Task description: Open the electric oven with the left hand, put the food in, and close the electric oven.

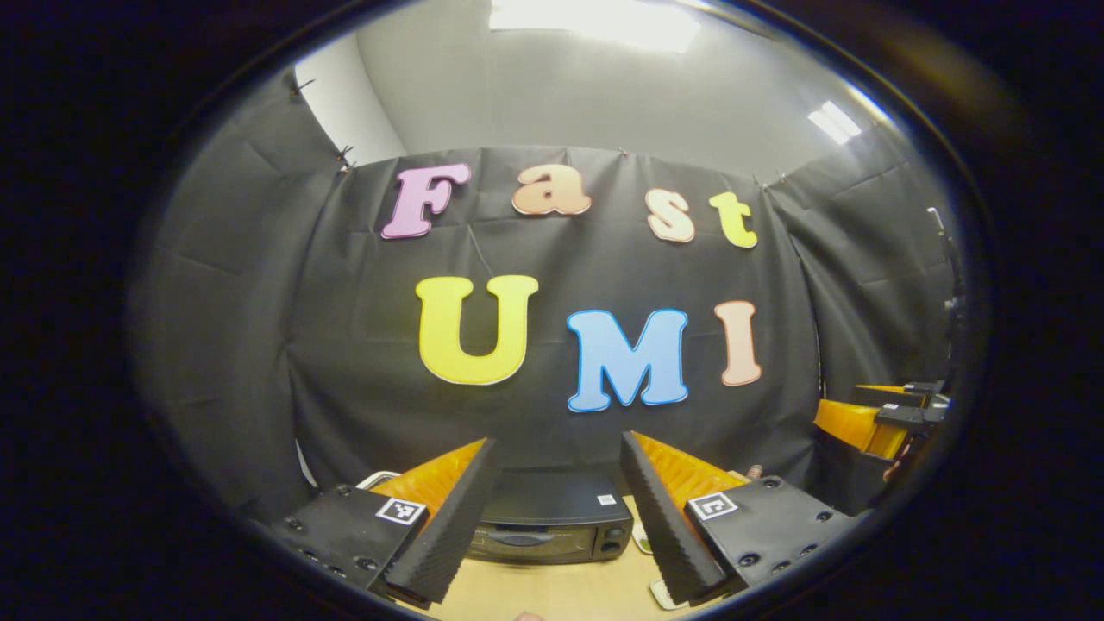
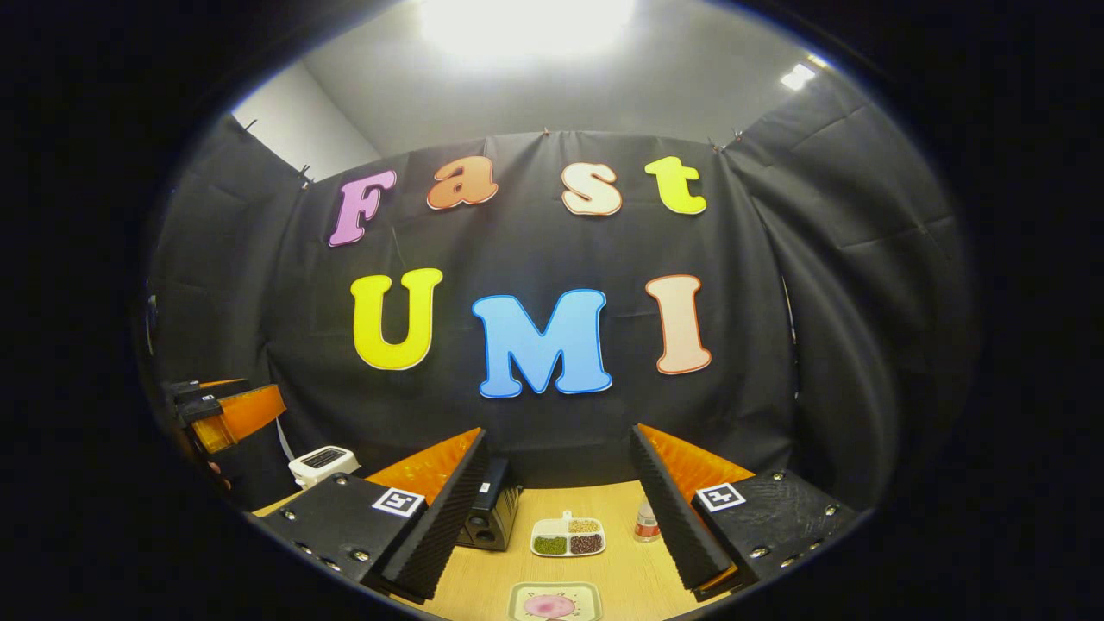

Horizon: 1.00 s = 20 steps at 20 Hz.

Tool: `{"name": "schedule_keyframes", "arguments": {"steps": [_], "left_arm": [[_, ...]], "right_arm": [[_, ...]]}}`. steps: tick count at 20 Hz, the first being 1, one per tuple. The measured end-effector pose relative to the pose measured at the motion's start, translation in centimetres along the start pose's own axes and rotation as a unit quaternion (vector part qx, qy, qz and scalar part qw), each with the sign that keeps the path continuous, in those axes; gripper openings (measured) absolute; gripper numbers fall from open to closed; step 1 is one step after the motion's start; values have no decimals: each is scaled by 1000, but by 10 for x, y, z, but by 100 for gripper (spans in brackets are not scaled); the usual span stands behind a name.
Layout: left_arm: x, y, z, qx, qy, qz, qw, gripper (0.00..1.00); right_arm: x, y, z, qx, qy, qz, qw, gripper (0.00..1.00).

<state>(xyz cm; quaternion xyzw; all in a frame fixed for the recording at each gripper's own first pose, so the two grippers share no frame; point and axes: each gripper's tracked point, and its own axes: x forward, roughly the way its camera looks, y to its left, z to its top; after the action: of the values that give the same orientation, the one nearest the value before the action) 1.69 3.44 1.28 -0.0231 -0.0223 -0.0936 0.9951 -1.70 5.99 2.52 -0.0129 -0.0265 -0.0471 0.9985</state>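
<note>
on the light wooden counter (image 2: 621,573) the black electric oven (image 1: 552,517) sits closed; both tools, left tool (image 1: 556,509) and right tool (image 2: 561,509), gape empty, nothing started.

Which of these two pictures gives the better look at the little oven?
The left gripper view: the electric oven sits straight ahead between the left claw fingers, showing its closed door, handle and knobs. In the right gripper view the oven is seen from its knob end, mostly hidden behind a finger of the right claw.
</note>
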Motion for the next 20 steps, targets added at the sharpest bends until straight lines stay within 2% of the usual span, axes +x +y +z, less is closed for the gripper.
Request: {"name": "schedule_keyframes", "arguments": {"steps": [1, 6, 9, 10, 11, 14, 15, 17, 18, 20], "left_arm": [[2, 3, -4, -1, 4, 0, 1000, 99], [26, 13, -42, -17, 48, -6, 999, 99], [52, 16, -82, -19, 87, -10, 996, 99], [62, 16, -96, -23, 99, -13, 995, 95], [73, 15, -107, -26, 108, -16, 994, 99], [105, 22, -146, -22, 139, -16, 990, 95], [114, 25, -163, -19, 151, -12, 988, 99], [130, 31, -196, -15, 174, -9, 985, 99], [138, 33, -214, -13, 187, -8, 982, 92], [150, 35, -241, -4, 202, -12, 979, 92]], "right_arm": [[0, 2, 0, -2, 0, -2, 1000, 99], [4, 4, -7, -1, 8, -11, 1000, 99], [7, 3, -18, -5, 21, -12, 1000, 99], [8, 3, -23, -7, 28, -12, 1000, 99], [9, 3, -27, -9, 33, -14, 999, 99], [11, -3, -40, -15, 49, -23, 998, 99], [9, -5, -44, -16, 55, -28, 998, 99], [7, -7, -52, -14, 65, -35, 997, 99], [6, -9, -55, -15, 70, -38, 997, 99], [2, -15, -62, -20, 80, -47, 996, 99]]}}
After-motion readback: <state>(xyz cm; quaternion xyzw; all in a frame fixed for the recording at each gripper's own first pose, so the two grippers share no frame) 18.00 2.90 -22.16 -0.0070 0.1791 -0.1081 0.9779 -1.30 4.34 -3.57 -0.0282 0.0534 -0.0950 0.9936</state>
